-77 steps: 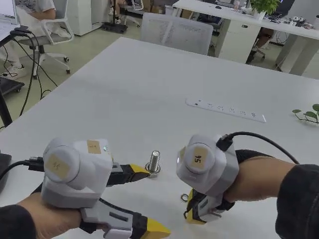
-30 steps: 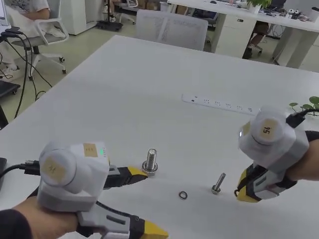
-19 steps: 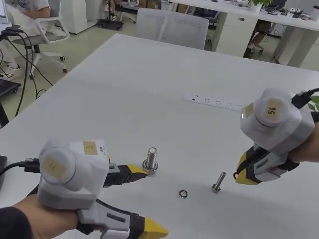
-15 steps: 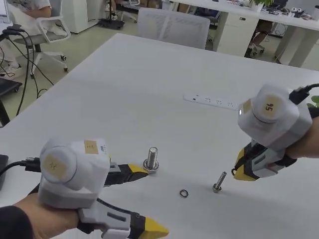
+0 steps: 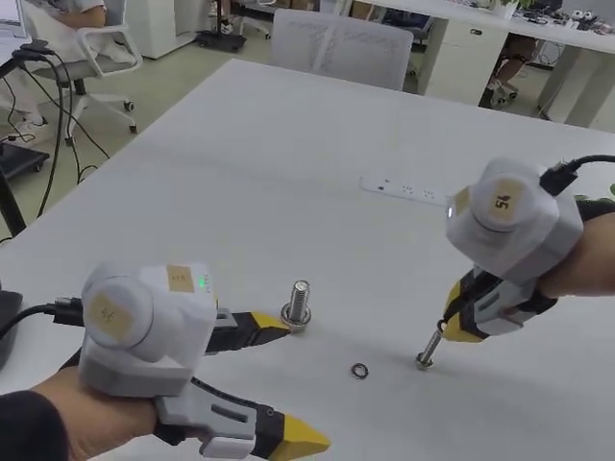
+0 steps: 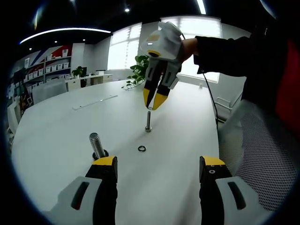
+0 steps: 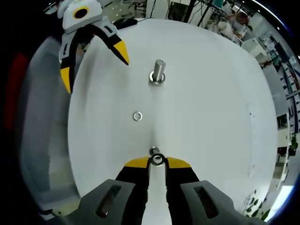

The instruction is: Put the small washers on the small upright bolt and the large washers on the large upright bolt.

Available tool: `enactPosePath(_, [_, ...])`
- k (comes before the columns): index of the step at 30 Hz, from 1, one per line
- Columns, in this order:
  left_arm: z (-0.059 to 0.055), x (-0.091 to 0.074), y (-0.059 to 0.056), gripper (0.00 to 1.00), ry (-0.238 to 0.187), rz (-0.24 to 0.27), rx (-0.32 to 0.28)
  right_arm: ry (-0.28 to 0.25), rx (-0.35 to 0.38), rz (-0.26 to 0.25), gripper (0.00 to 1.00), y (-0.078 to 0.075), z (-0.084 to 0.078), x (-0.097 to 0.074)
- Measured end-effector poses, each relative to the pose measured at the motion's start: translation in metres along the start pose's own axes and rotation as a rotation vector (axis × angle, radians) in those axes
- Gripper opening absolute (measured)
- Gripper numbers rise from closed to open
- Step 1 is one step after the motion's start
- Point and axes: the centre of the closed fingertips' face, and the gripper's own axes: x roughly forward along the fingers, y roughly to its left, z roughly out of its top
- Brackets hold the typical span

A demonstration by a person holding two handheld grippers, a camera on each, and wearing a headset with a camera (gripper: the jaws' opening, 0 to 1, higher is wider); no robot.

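White table point(image 5: 240, 182) carries a large bolt point(image 5: 298, 305), a loose washer point(image 5: 359, 370) and a small bolt point(image 5: 428, 348). From the head view the right gripper point(image 7: 157, 162) hides its catch. Its own view shows the jaws nearly closed on what looks like a small washer point(image 7: 157, 159), just above the small bolt. The left gripper point(image 6: 159, 161) gapes wide, empty, beside the large bolt.

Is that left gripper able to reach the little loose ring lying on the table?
Probably yes: the left gripper is open, and the loose washer lies on bare table just ahead, with nothing between them.
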Motion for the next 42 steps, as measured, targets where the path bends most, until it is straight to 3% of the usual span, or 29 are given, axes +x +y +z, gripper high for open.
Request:
enactPosePath(20, [0.001, 0.002, 0.001, 0.70, 0.001, 0.002, -0.008, 0.018, 0.000, 0.032, 0.14, 0.000, -0.004, 0.012])
enactPosePath(42, [-0.001, 0.002, 0.002, 0.71, 0.006, 0.002, -0.010, 0.042, 0.016, 0.071, 0.14, -0.003, -0.014, 0.048])
